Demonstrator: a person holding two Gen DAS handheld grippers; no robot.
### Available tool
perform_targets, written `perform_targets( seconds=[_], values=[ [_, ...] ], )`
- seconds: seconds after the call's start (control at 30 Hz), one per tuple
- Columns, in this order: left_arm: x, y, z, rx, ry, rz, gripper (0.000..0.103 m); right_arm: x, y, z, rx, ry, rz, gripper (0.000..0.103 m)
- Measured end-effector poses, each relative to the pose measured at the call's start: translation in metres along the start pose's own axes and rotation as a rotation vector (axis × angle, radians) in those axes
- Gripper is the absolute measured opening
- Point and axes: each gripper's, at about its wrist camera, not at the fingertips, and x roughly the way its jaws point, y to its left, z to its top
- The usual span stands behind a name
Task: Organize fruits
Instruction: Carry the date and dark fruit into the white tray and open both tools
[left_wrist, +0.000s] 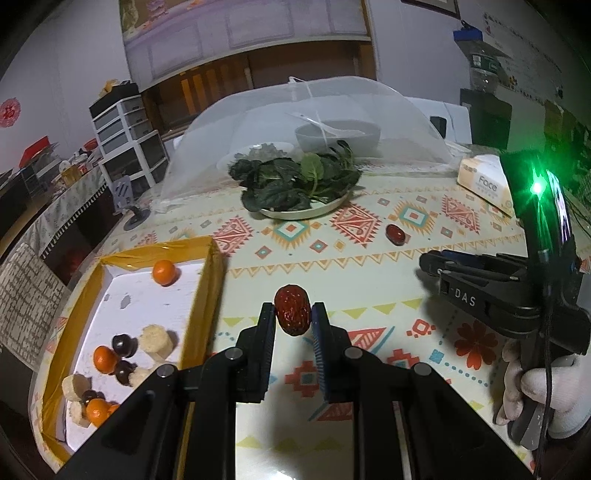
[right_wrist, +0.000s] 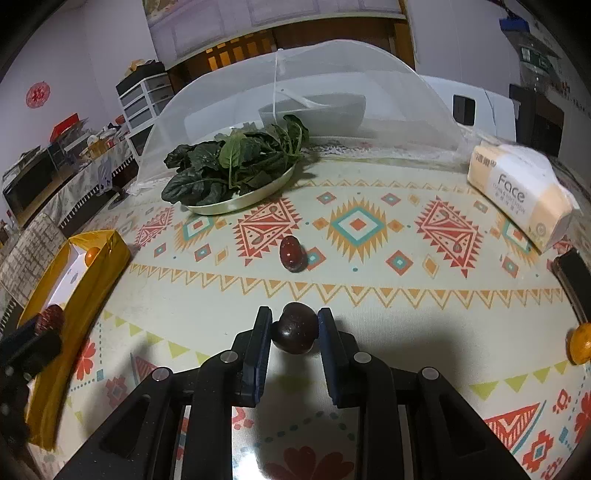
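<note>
— What couldn't you make out near the yellow box (right_wrist: 92, 291)?

— Its near end ran off the picture's edge, and the left gripper (right_wrist: 35, 343) beside it was blurred, half hiding a red date (right_wrist: 51, 317).

— And far right of the box?

— An orange fruit (right_wrist: 579, 343) was cut by the edge.

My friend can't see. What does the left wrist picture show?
The left hand-held gripper grips a wrinkled red date above a patterned tablecloth. Left of it, a yellow-edged box holds small fruits. A plate of greens sits behind.
</note>
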Motion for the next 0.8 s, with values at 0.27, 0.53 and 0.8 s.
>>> perform_targets(
  seconds=[0.27,0.53,0.8],
  values=[
    [-0.022,0.049,-0.01,-0.094,-0.028,0.046,0.019,-0.027,0.039,0.008,-0.082,-0.069,0.034,0.027],
    [-0.038,0.128,-0.041,-0.237,-0.033,0.098,0.019,-0.048,0.12,0.019,-0.112,0.003,0.347,0.027],
    [-0.042,0.195,-0.081,-0.356,0.001,0.125,0.019,-0.019,0.196,0.005,-0.091,0.149,0.542,0.027]
  ],
)
